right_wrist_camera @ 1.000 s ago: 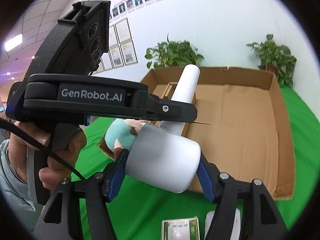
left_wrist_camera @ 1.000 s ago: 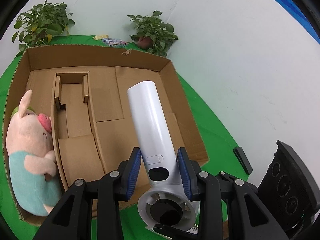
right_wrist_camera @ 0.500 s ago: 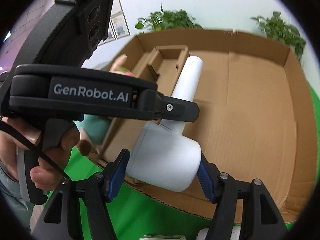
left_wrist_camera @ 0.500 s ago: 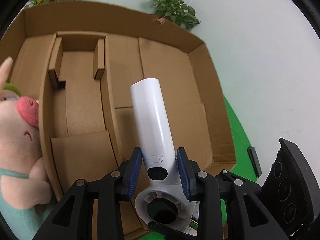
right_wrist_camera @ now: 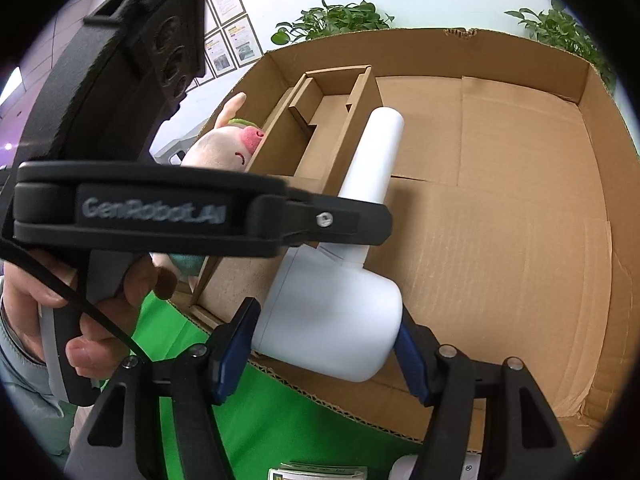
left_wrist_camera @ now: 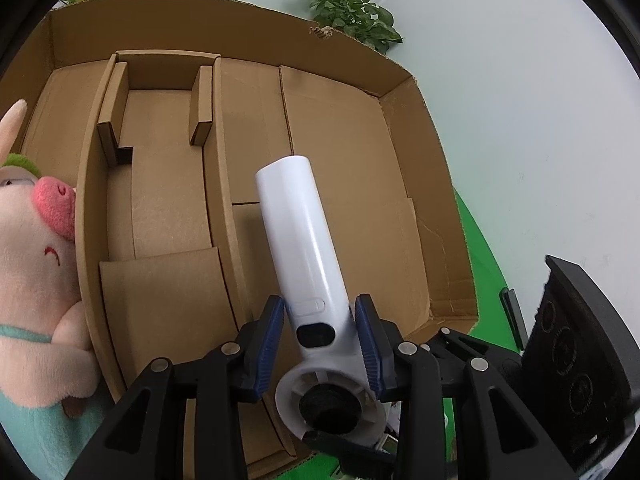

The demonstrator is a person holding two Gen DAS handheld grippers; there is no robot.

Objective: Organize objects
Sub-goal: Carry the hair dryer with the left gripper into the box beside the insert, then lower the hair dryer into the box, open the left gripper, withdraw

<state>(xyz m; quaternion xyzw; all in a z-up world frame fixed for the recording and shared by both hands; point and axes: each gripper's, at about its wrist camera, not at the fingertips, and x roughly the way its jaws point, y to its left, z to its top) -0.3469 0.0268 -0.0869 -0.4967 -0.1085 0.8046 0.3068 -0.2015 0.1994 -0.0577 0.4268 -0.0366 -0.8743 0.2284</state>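
The white hair dryer [left_wrist_camera: 308, 264] hangs over the open cardboard box [left_wrist_camera: 404, 80], gripped by both tools at once. The left tool [left_wrist_camera: 320, 344] clenches its handle low down, blue pads pressed on either side just beside the dark button panel; the handle points away toward the far wall of the box. The right tool [right_wrist_camera: 326, 346] grasps the fat barrel of the dryer [right_wrist_camera: 332, 320], pads tight against both flanks, near the front edge of the box.

The left wrist view looks into the dryer's round rear grille, which the right wrist view does not show. It also shows a small dark flat object [left_wrist_camera: 514, 314] lying on the green bench [left_wrist_camera: 484, 256] outside the right wall of the box. The right wrist view shows the person's left hand [right_wrist_camera: 80, 312] wrapped around the left tool's grip, framed papers [right_wrist_camera: 230, 44] on the wall beyond the box, and a printed packet [right_wrist_camera: 316, 473] on the bench in front of the box.

Both views show the plush pig [left_wrist_camera: 36, 264] lying along the box's left side, against the cardboard insert [left_wrist_camera: 160, 184], and potted plants [left_wrist_camera: 352, 16] behind the box.
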